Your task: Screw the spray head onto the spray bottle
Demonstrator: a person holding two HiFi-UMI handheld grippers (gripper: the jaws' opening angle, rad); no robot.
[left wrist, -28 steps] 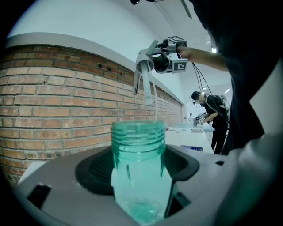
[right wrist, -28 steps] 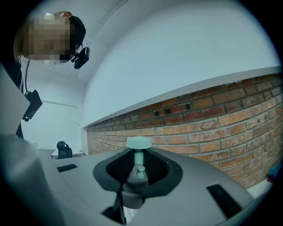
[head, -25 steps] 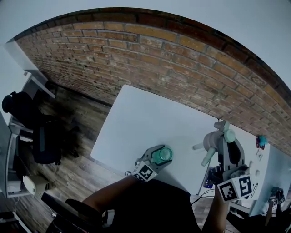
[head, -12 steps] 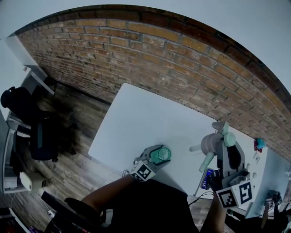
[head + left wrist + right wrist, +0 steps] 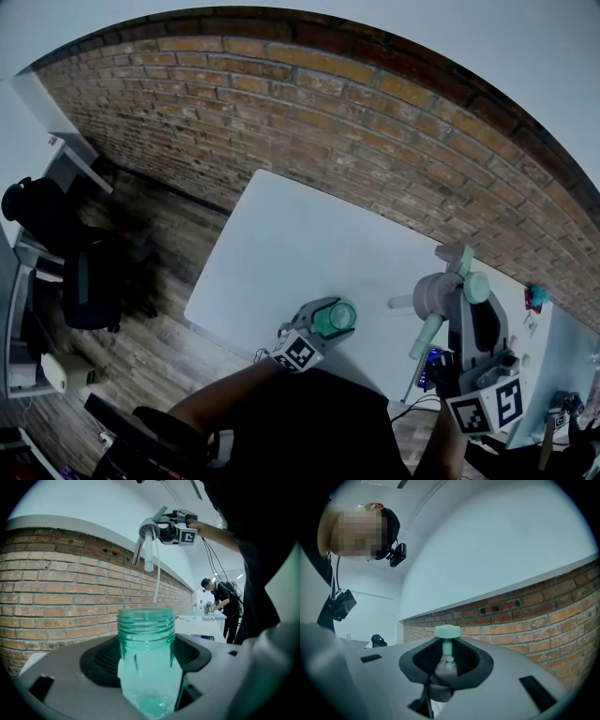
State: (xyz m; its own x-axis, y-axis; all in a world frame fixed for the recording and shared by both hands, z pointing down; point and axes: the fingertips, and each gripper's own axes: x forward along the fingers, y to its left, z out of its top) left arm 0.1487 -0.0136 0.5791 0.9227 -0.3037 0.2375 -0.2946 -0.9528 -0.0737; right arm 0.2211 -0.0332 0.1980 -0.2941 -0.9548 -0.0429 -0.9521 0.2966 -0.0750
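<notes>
Gripping the green spray bottle (image 5: 146, 637) upright at the white table's (image 5: 291, 234) near edge, the left gripper (image 5: 328, 320) presses its jaws on the body. Above the table's right part, the right gripper (image 5: 457, 298) clamps the grey spray head (image 5: 432, 293), dip tube hanging down.

White table (image 5: 281, 244) beside brick wall (image 5: 281, 103); black chair (image 5: 89, 281) left, on wood floor (image 5: 159, 356).
</notes>
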